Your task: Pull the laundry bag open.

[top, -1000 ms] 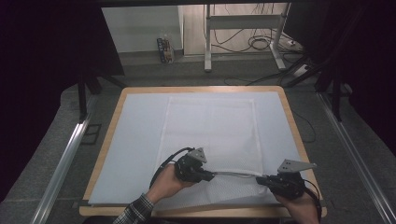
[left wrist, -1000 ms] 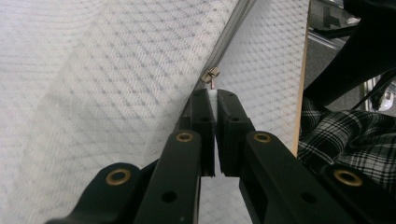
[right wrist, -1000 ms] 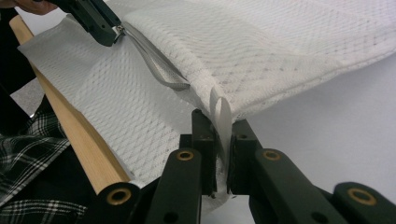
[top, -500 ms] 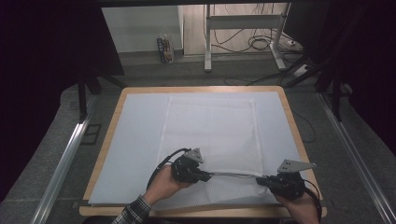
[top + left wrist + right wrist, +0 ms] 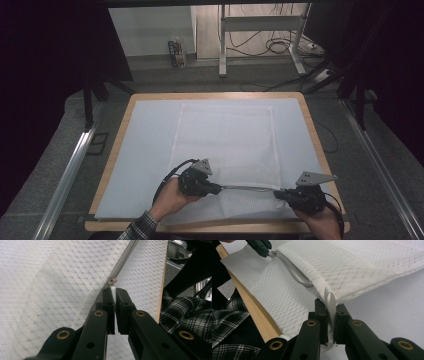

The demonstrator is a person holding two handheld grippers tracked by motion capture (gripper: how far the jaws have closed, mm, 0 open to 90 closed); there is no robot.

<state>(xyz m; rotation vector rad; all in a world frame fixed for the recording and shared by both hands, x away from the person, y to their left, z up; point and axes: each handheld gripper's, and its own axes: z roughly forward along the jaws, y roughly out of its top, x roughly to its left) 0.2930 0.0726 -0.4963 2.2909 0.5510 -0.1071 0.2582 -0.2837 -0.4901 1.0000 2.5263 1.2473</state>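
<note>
A white mesh bag (image 5: 225,145) lies flat in the middle of the table, its grey zipper (image 5: 247,188) along the near edge. My left gripper (image 5: 217,188) points right and is shut on the small white tab at the zipper pull (image 5: 113,281); its jaws (image 5: 115,291) pinch that tab. My right gripper (image 5: 280,194) faces it from the right and is shut on a fold of the bag's corner (image 5: 329,301). In the right gripper view the left gripper (image 5: 269,252) sits at the zipper's far end, and the zipper (image 5: 294,272) sags between us.
The table (image 5: 210,95) has a wooden rim and a pale cover under the bag. A plaid sleeve (image 5: 185,312) sits just past the near edge. Metal rails (image 5: 70,170) flank the table, and cables lie on the floor (image 5: 280,45) behind it.
My left gripper has edged slightly to the left with the zipper tab. The right gripper has stayed in place.
</note>
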